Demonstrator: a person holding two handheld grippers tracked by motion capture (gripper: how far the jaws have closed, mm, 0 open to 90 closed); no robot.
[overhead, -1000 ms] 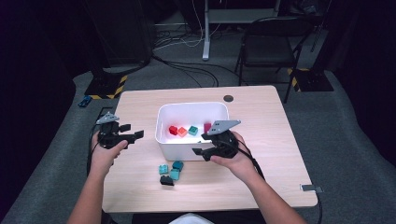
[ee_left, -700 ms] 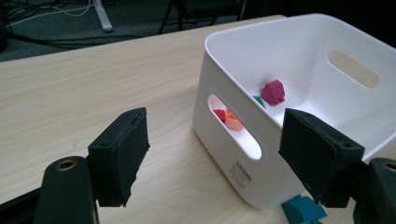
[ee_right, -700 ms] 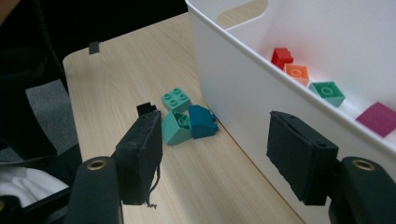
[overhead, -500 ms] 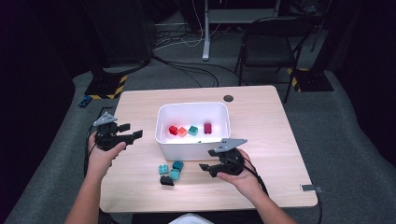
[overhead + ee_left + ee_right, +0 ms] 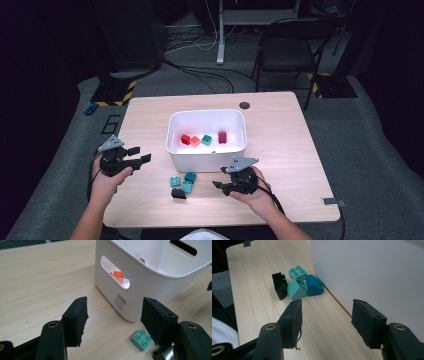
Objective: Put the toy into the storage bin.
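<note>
Right gripper (image 5: 325, 322) agape, studded plastic bricks (image 5: 298, 285), smooth tub (image 5: 206, 139)

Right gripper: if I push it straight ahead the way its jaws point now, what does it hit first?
Likely the cluster of loose bricks: the right gripper, jaws open and empty, points along the white bin wall toward the light teal sloped brick, probably first. Depth is uncertain.

Both grippers black, two-jawed. Left gripper (image 5: 131, 156) and right gripper (image 5: 223, 186) each topped by a grey three-cornered plate; black cable trails from each. Jaw pads ribbed, edges frayed; brass-ringed screw holes at jaw bases. Forearms bare, white garment at near edge.
</note>
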